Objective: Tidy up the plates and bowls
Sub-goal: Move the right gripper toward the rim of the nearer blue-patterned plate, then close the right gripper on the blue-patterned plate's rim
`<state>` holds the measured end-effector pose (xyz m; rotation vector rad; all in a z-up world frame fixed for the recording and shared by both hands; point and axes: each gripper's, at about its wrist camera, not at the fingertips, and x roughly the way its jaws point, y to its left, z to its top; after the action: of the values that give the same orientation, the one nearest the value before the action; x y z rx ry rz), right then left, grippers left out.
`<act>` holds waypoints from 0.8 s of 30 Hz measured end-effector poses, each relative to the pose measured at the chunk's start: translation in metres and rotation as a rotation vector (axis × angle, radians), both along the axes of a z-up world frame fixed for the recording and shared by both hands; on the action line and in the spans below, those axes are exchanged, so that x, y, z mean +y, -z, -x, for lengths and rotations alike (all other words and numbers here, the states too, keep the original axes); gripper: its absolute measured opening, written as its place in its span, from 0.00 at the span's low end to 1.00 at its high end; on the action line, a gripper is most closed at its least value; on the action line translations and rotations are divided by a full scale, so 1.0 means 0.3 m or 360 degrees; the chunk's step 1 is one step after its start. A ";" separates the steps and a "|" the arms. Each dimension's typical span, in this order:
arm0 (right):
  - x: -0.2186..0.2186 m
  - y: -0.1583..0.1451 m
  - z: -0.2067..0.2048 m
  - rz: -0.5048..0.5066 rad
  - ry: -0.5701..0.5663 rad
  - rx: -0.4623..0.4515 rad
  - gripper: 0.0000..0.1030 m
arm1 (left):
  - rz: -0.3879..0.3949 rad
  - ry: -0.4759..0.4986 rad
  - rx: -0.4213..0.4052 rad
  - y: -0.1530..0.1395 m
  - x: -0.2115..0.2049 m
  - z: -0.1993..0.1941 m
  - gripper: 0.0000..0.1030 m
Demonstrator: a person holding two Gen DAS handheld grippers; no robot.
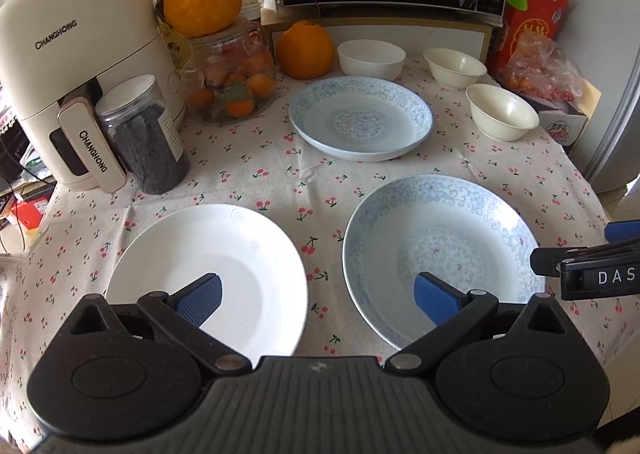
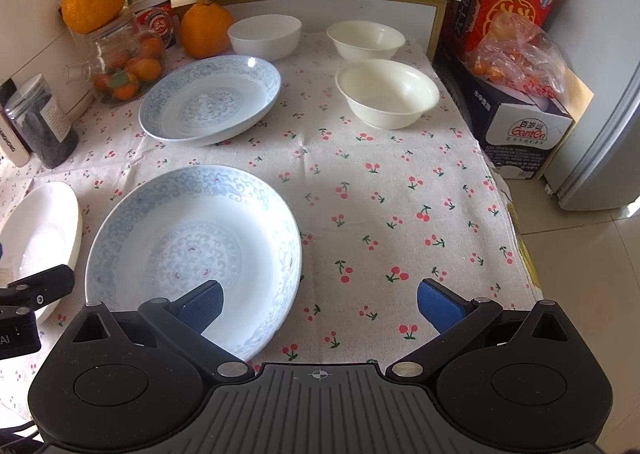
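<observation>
Your left gripper (image 1: pixel 318 296) jaws wide, white plate (image 1: pixel 208 274) under one, blue plate (image 1: pixel 440 254) under the other; right gripper (image 2: pixel 318 300) jaws wide, empty.

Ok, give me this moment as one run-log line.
left gripper: open, empty | right gripper: open, empty | white plate, near blue plate, far blue plate: unstacked | three bowls: apart

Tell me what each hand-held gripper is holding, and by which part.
Nothing is held. The left hand-held gripper and the right hand-held gripper both hang open above the plates.
</observation>
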<state>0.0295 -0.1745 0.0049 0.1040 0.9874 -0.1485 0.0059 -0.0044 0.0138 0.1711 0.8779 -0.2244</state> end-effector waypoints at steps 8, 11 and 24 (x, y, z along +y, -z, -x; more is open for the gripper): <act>-0.051 0.012 -0.040 -0.0376 -0.0144 -0.0018 1.00 | 0.0122 0.0217 0.0032 -0.006 0.006 -0.062 0.89; -0.066 0.035 -0.046 -0.0531 -0.0129 -0.0007 1.00 | 0.0175 0.0291 0.0015 -0.007 0.003 -0.079 0.81; -0.162 0.134 -0.049 -0.0932 0.0114 0.0100 0.84 | 0.0291 0.0341 0.0159 0.078 0.009 -0.184 0.35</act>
<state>0.0441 -0.2231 -0.0353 0.6742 1.0666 0.0767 0.0611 -0.0016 -0.0097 0.0838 0.9331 -0.5148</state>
